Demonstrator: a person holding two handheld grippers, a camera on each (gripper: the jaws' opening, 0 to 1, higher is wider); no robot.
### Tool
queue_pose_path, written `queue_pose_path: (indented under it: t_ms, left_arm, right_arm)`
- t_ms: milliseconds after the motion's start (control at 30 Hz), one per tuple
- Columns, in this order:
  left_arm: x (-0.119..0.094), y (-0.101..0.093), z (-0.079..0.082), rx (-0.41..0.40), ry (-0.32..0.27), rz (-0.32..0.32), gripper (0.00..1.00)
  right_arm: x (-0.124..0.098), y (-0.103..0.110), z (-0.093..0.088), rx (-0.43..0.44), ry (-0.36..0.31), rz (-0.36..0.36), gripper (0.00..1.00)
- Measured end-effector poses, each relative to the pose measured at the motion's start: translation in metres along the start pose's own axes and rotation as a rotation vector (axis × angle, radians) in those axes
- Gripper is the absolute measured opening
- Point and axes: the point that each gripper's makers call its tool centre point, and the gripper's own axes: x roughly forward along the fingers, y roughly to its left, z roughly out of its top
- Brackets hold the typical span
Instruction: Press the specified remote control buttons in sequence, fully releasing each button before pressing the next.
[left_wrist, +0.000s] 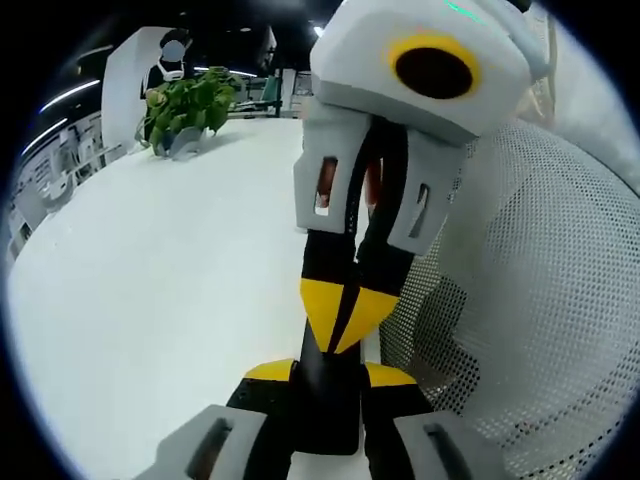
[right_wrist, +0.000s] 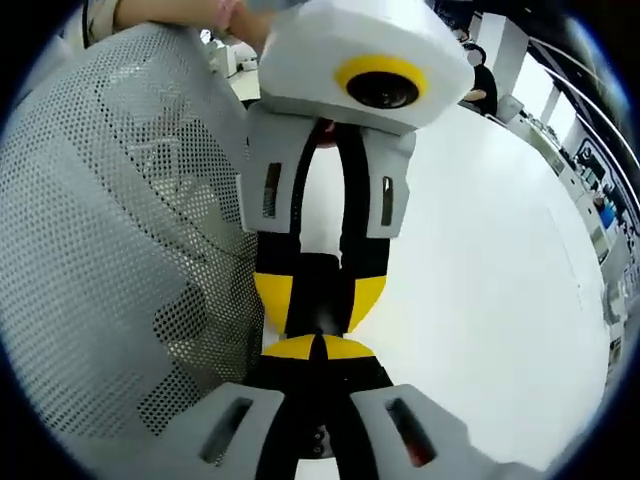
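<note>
A black remote control (left_wrist: 325, 410) is clamped between the yellow-tipped jaws of my left gripper (left_wrist: 328, 375), which is shut on its sides. My right gripper (left_wrist: 345, 318) comes down from above with its two yellow tips closed together, pointing onto the remote's top face. In the right gripper view my right gripper (right_wrist: 315, 348) shows shut, its tips against the remote (right_wrist: 320, 275). Facing it, the left gripper (right_wrist: 320, 295) holds the remote from both sides. The buttons are hidden behind the tips.
A white mesh surface (left_wrist: 540, 300) stands close on one side of both grippers (right_wrist: 110, 250). A white table (left_wrist: 150, 280) spreads the other way (right_wrist: 490, 290). A potted green plant (left_wrist: 190, 105) sits at its far end. A person's hand (right_wrist: 170, 10) shows above.
</note>
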Motion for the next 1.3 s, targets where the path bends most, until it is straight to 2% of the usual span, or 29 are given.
queue_pose_path:
  t_ms: [300,367,433,500,633,733,867,967,1067,1200,1267,1300]
  left_arm:
    - [-0.0001,-0.0002,-0.0002,0.0,-0.004,-0.001,0.24]
    - [-0.0001,-0.0002,-0.0002,-0.001,-0.005,-0.002,0.24]
    - [-0.0001,0.0,-0.0001,-0.006,-0.011,-0.003,0.24]
    - [-0.0003,0.0,0.0,-0.01,-0.014,-0.004,0.24]
    - [-0.0001,-0.0004,0.0002,-0.006,-0.013,-0.004,0.24]
    - [-0.0002,-0.0004,0.0001,-0.007,-0.015,-0.005,0.24]
    - [-0.0007,-0.0003,0.0008,-0.029,-0.031,-0.01,0.24]
    - [-0.0006,-0.0004,0.0008,-0.026,-0.032,-0.011,0.24]
    - [-0.0008,-0.0006,0.0008,-0.023,-0.035,-0.011,0.24]
    - [-0.0009,-0.001,0.0005,-0.013,-0.034,-0.011,0.24]
    - [-0.001,-0.0009,0.0001,-0.013,-0.034,-0.011,0.24]
    - [-0.0011,-0.0008,-0.0003,-0.009,-0.031,-0.011,0.24]
  right_arm:
    - [0.0017,-0.0001,0.0016,-0.052,0.046,0.031,0.0]
    - [0.0015,0.0009,0.0012,-0.109,0.061,0.045,0.0]
    - [0.0021,0.0017,0.002,-0.256,0.091,0.043,0.0]
    - [0.0027,0.0037,0.0022,-0.326,0.107,0.048,0.0]
    - [0.0024,0.0041,0.0019,-0.361,0.116,0.064,0.0]
    - [0.0025,0.005,0.002,-0.438,0.117,0.075,0.0]
    - [0.0023,0.0054,0.0023,-0.466,0.13,0.086,0.0]
    - [0.0021,0.0051,0.0027,-0.465,0.129,0.093,0.0]
    - [0.0016,0.0045,0.0028,-0.393,0.101,0.117,0.0]
    - [0.0027,0.0032,0.0032,-0.356,0.112,0.128,0.0]
    - [0.0031,0.0031,0.0025,-0.292,0.12,0.127,0.0]
    - [0.0033,0.0023,0.0025,-0.234,0.115,0.124,0.0]
